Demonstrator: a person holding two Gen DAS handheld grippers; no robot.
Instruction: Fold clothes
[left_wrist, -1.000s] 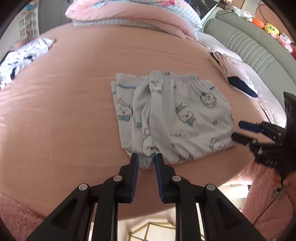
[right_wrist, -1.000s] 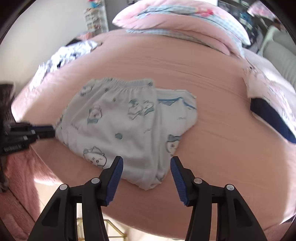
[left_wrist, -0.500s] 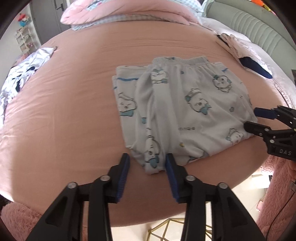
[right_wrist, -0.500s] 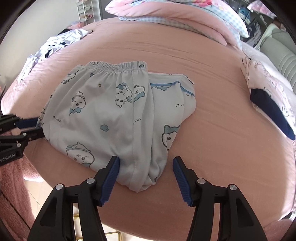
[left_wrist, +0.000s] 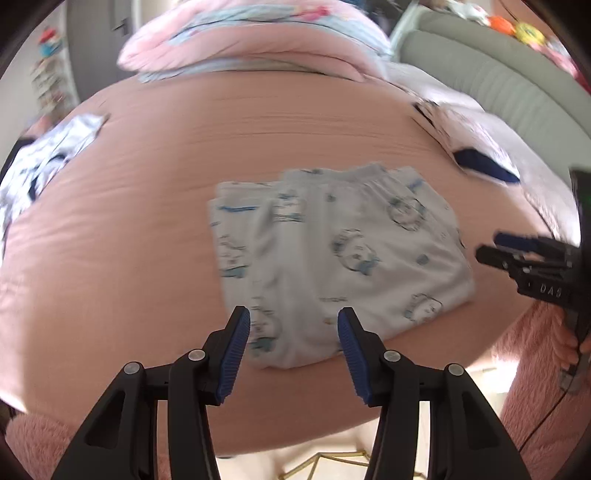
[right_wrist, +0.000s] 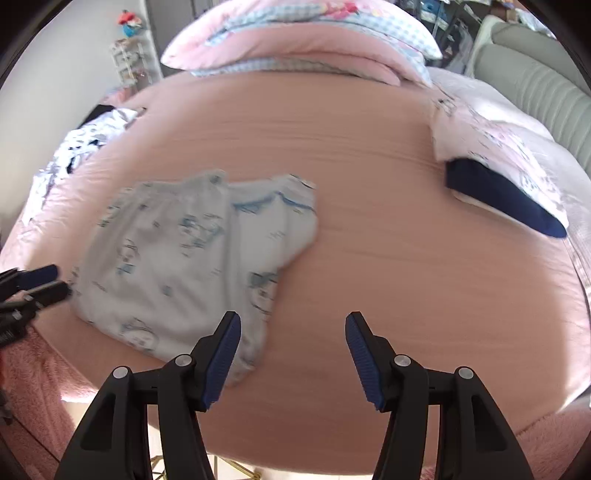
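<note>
The left gripper (left_wrist: 293, 321) is held with jaws spread, gripping nothing; the near edge of the folded pants (left_wrist: 332, 258) is seen between and just beyond them on the bed (left_wrist: 129, 221). The right gripper (right_wrist: 293, 325) is likewise spread and empty, the pants (right_wrist: 192, 258) lying beyond its left jaw. Pillows (right_wrist: 295, 40) are seen farthest off.

Soft daylight, heavy motion blur throughout, fisheye bending with dark corners.

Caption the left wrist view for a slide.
Left tongs open above the folded pale-blue pyjamas on the pink bed.
</note>
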